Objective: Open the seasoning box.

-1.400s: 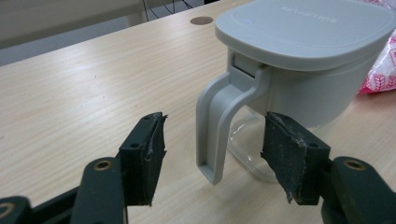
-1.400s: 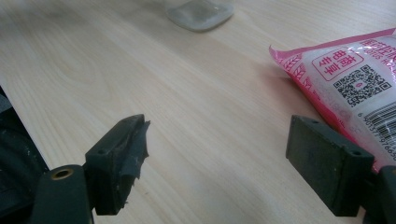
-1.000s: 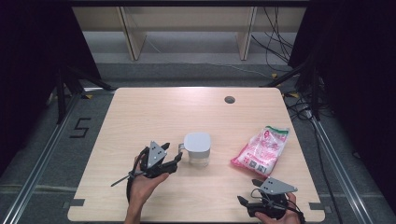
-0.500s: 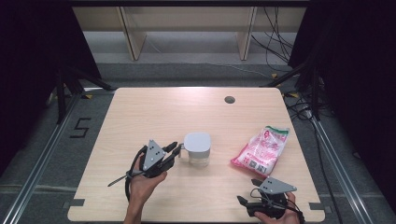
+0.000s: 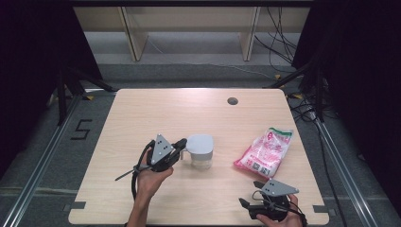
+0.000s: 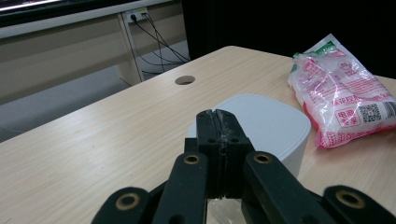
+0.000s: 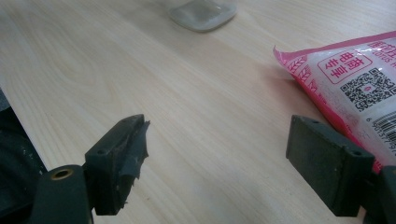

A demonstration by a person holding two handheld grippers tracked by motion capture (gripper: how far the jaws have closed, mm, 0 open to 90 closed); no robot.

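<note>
From above the left gripper [image 5: 181,147] meets the white-lidded container [image 5: 201,150], while its own view shows jaws pressed together, seemingly pinching its handle.

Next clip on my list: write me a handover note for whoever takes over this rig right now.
Left gripper: jaws have just been closing and now stand shut, tips pad to pad, at the left side of the white-lidded container. Something clear shows low between them; I cannot tell whether it is part of the container.
Right gripper: jaws open, holding nothing, low over the table beside the pink bag.
Done: left gripper brought to the container.
Left: confirm the grip before lifting; the bag lies flat to the container's right, not held.
</note>
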